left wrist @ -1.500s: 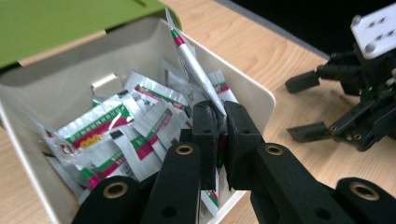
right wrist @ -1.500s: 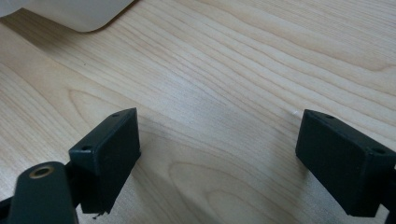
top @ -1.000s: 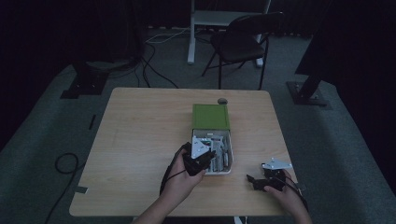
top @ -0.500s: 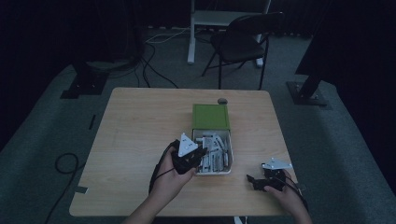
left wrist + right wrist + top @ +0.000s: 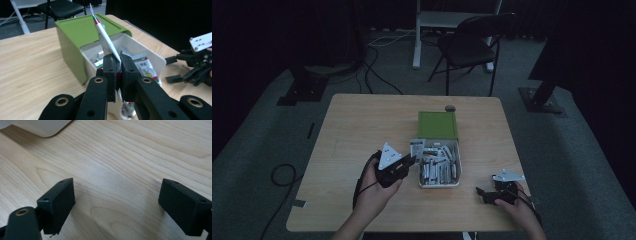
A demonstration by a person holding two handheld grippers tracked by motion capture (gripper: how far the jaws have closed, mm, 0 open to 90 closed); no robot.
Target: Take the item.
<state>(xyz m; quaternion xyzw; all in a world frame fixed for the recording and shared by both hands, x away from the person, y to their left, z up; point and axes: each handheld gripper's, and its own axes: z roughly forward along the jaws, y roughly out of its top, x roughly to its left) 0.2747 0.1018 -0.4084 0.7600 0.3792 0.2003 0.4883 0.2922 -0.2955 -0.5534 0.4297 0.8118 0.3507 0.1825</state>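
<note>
Jaws: my left gripper (image 5: 117, 72) pinches a packet (image 5: 105, 37) by its lower edge, lifted clear to pull out | right gripper (image 5: 498, 192) gapes, idle on the table (image 5: 352, 125) | box (image 5: 439, 172) beyond; left gripper view reveals more packets inside.

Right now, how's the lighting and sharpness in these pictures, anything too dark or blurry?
High view: dim and underexposed, the room around the table nearly black, the box's contents hard to read. Left gripper view: brighter, the packet and green lid clear, the near gripper parts slightly soft. Right gripper view: evenly lit, wood grain sharp, soft shadows under the open gripper.
</note>
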